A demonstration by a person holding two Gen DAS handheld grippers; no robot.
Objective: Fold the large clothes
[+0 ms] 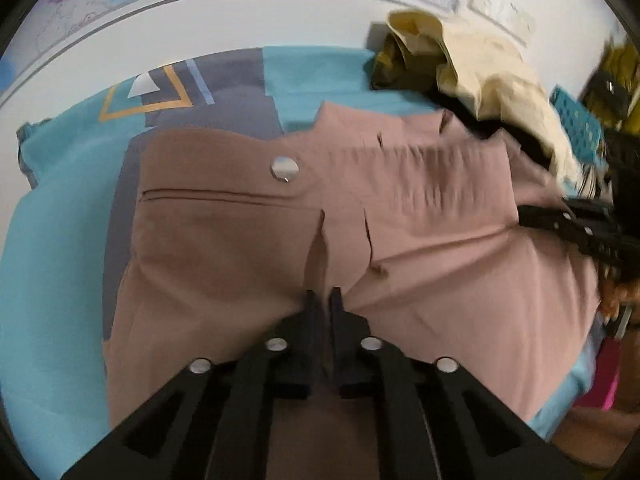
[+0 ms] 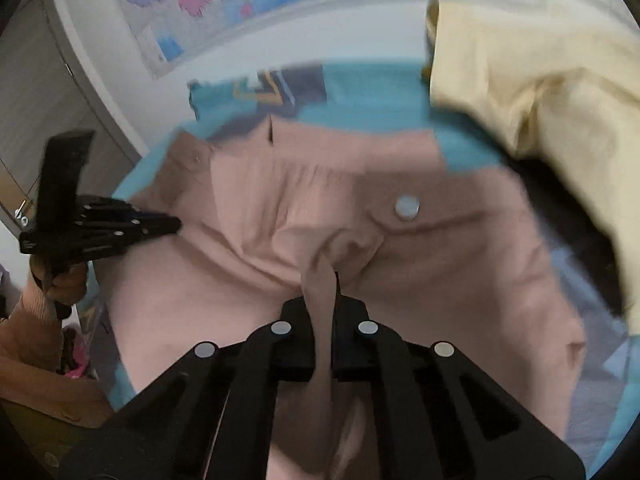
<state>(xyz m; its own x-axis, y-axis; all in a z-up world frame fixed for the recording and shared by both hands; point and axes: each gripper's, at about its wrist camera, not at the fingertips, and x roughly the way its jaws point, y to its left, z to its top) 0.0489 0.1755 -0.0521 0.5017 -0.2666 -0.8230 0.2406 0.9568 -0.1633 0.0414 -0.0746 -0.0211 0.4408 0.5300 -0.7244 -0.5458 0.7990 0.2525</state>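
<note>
Only pink trousers on blue bedsheet

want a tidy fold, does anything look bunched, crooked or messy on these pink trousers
Mostly no. The pink trousers lie fairly flat on the blue bedsheet, bunched only where the right gripper pinches a ridge of fabric. The left gripper is shut on them too. A cream garment sits heaped beside them.

Both wrist cams close, angled down, sharing pink trousers, opposite sides
</note>
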